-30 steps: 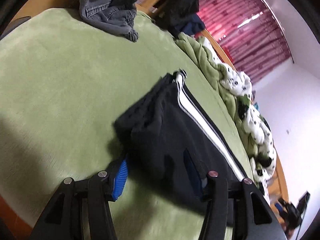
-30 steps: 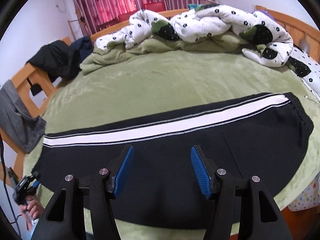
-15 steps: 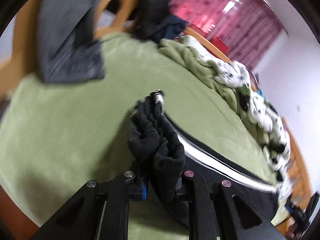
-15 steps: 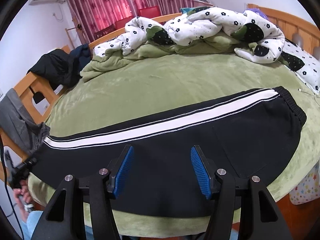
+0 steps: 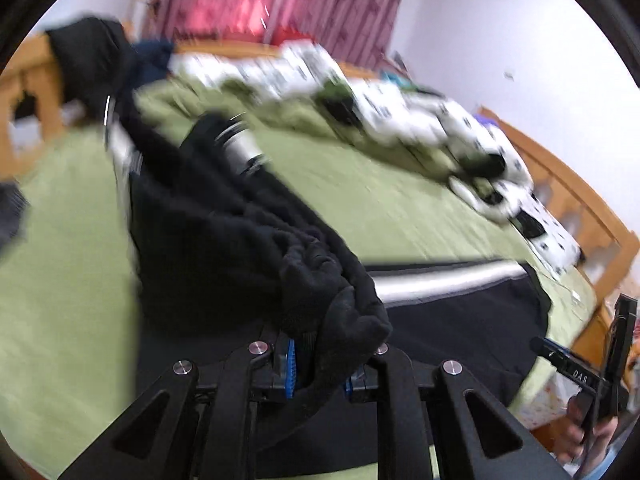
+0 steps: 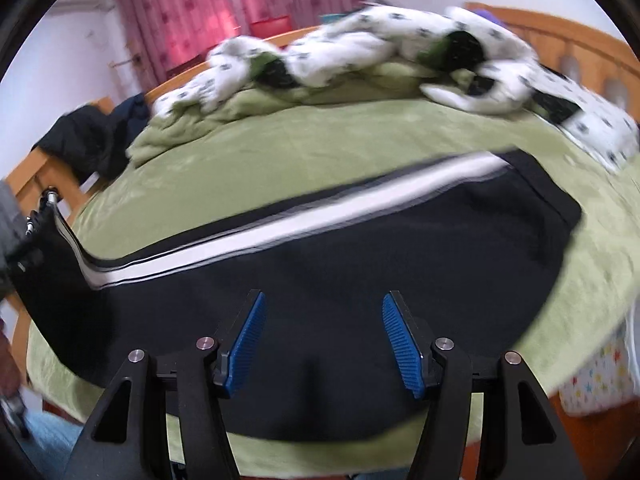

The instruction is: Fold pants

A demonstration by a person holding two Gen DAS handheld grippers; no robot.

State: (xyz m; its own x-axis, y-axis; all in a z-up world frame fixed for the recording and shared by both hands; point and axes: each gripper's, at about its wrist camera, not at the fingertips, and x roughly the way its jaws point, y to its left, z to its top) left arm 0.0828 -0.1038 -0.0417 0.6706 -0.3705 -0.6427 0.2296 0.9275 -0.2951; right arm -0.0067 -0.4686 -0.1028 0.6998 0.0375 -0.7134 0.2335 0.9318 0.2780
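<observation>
Pants: the black pants [image 6: 360,264] with a white stripe lie long across the green bed [image 6: 320,148]. Most of them are flat. One end is lifted up off the bed.

Left claw: your left claw [image 5: 318,368] is pressed together on a bunched-up end of the pants. That cloth hangs in the air in front of the camera, above the flat part.

Right claw: your right claw [image 6: 322,340] is spread wide. It holds nothing. It hangs just over the middle of the pants, at the near edge of the bed.

Done so far: the pants look laid out flat with the legs on top of each other, and you have picked up one end. I think the first fold has just begun.

Left to do: that end is not yet laid down on the other end. After that you likely need one more fold and some smoothing.

Bed: it has a soft green cover and a wooden frame [image 6: 560,36]. A white blanket with dark spots [image 6: 360,40] is piled at the far side.

Room: red curtains [image 6: 192,12] hang at the back by white walls. Dark clothes [image 6: 92,140] are draped over the wood frame at the left. The left camera view is blurry, so small things are hard to tell.
</observation>
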